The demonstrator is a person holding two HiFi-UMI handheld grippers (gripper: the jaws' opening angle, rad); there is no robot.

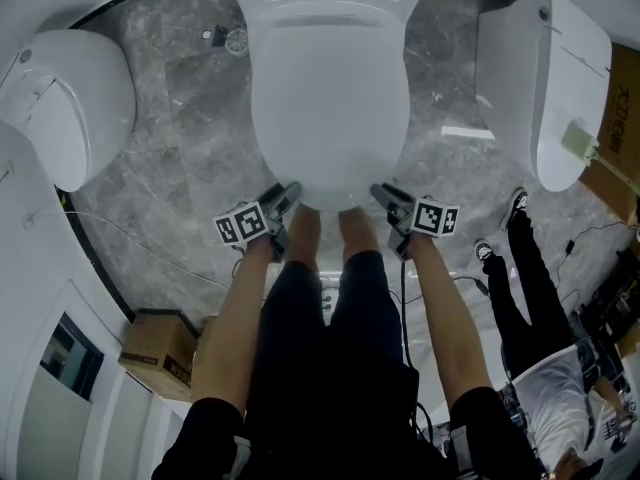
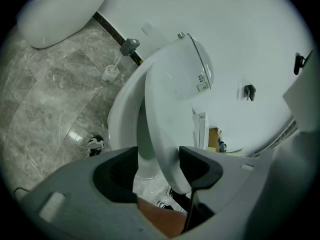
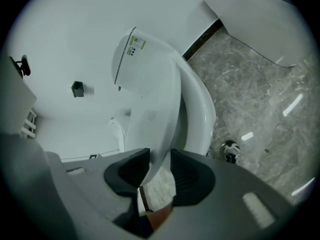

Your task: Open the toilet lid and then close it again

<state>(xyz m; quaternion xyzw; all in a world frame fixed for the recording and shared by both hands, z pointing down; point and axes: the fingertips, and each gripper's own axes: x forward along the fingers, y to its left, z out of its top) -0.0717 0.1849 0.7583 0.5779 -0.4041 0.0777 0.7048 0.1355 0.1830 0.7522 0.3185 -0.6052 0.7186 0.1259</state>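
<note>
Standing right at the front of the toilet, the person reaches both bare arms down and forward. The arms are nearly straight, one on each side of the person's legs in dark pants.

The left gripper (image 1: 288,193) is at the front left edge of the toilet lid (image 1: 330,98). The right gripper (image 1: 383,193) is at the front right edge. Both point in toward the lid, with their marker cubes (image 1: 241,223) facing up.

From the left gripper view, the left gripper (image 2: 159,166) has one jaw on each side of the toilet lid (image 2: 170,104) and pinches its front edge. From the right gripper view, the right gripper (image 3: 160,169) also pinches the thin edge of the toilet lid (image 3: 150,104) between its two jaws.

The lid looks lifted a little. A dark gap shows between it and the white bowl (image 3: 197,114) under it. From above, the lid covers the whole bowl.

The floor (image 1: 180,158) is grey stone. Another white toilet (image 1: 60,98) sits to the left and one more (image 1: 560,88) to the right. A second person's legs (image 1: 525,268) show at the right side. A cardboard box (image 1: 160,348) sits near the left arm.
</note>
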